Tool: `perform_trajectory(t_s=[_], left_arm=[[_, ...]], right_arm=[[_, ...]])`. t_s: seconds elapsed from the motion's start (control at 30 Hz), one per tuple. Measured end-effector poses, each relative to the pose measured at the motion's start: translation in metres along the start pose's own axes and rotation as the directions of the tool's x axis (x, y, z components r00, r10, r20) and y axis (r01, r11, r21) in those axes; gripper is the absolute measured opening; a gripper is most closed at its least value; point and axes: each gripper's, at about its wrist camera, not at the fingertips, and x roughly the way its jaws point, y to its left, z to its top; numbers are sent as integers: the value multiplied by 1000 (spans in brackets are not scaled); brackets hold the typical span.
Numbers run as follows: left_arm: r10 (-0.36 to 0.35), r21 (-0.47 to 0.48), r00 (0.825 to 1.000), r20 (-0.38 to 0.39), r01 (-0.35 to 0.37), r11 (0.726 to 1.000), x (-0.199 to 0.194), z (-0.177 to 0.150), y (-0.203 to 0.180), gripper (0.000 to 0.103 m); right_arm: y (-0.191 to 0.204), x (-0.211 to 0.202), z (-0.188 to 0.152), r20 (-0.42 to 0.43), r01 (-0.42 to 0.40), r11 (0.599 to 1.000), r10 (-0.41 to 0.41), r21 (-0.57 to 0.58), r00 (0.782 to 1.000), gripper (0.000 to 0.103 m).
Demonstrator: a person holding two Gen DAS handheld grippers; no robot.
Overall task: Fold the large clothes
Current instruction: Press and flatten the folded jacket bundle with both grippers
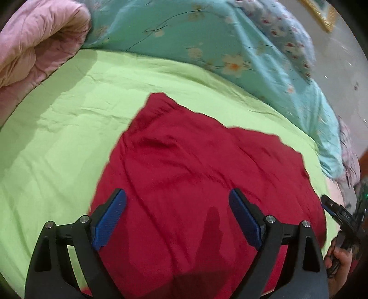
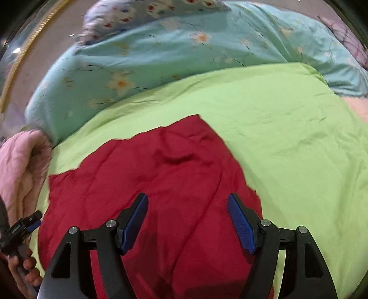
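On the bed, a red garment (image 1: 202,179) lies spread over a light green sheet (image 1: 69,119), its near portion running under both cameras. It is laid roughly flat, with creases across the cloth and an uneven far edge. Whether a first fold has already been made cannot be settled from these views; the shape is irregular and the nearest part is cut off. In my judgement most of the folding is still to do: no neat rectangle is present, and the edges are not aligned.

The left hand-held gripper (image 1: 177,195) hovers over the garment with its jaws wide apart and nothing between them. The right hand-held gripper (image 2: 187,200) likewise stands over the cloth, jaws apart, empty. Neither touches the fabric as far as can be seen. The person's hand (image 1: 340,264) holding the right tool shows at the edge of the left view.

The sheet is wrinkled but bare around the garment. A turquoise floral quilt (image 1: 207,34) lies bunched along the far side of the bed, and a pink quilt (image 1: 39,39) is rolled at one end. Beyond the bed the room is blurred; a gilt frame (image 1: 322,13) is just discernible.
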Motion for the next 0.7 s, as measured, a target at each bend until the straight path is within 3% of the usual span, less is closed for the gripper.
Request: perform_trajectory(t_s=[0.2, 0.37, 0.43, 0.7], left_arm=[[-57, 100, 998, -10, 58, 993, -31, -48, -32, 92], [-24, 161, 998, -60, 33, 986, -25, -79, -44, 92], [38, 177, 996, -76, -24, 984, -16, -83, -45, 92], [87, 191, 993, -79, -70, 979, -6, -81, -49, 93]], right_arm=[[29, -42, -47, 4, -52, 988, 53, -145, 999, 73], [44, -48, -81, -40, -41, 971, 33, -234, 999, 73], [42, -35, -87, -77, -23, 973, 5, -228, 997, 73], [24, -27, -89, -77, -53, 986, 41, -159, 996, 73]])
